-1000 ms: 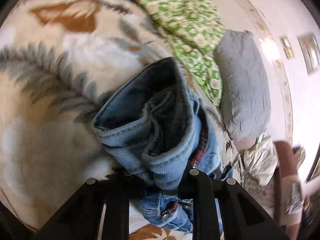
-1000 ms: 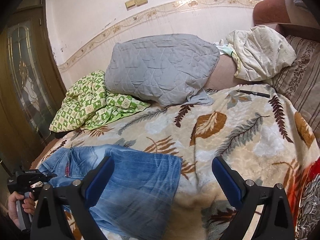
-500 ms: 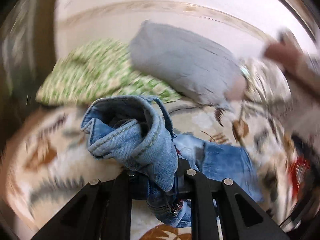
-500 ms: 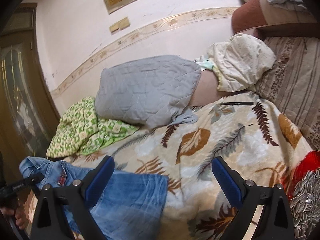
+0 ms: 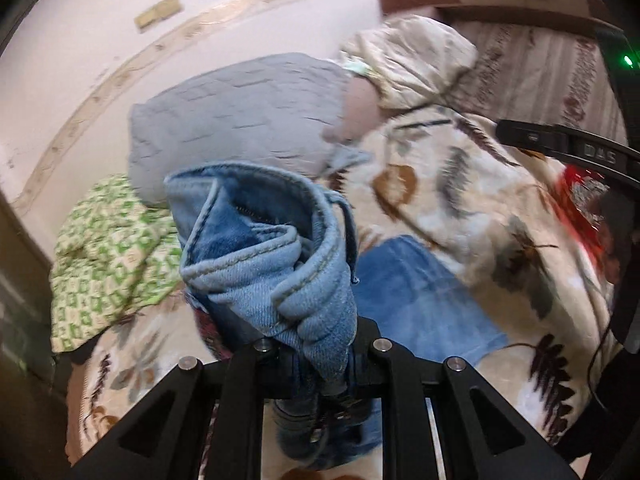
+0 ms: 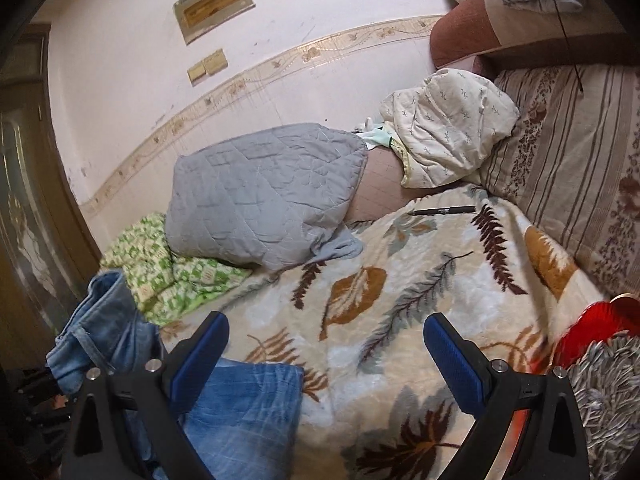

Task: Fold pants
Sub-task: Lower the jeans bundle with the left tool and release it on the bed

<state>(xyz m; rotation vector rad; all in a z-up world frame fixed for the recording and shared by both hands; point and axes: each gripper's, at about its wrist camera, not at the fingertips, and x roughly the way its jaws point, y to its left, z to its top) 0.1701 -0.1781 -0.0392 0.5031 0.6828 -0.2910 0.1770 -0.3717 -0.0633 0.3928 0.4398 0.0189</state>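
Left wrist: "DAS" on right tool (image 5: 600, 152)

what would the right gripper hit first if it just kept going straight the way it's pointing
Probably the leaf-print blanket: the open right gripper angles down at bare blanket with nothing between its fingers. The jeans lie off to its left side, the grey pillow farther back. Depth is uncertain.
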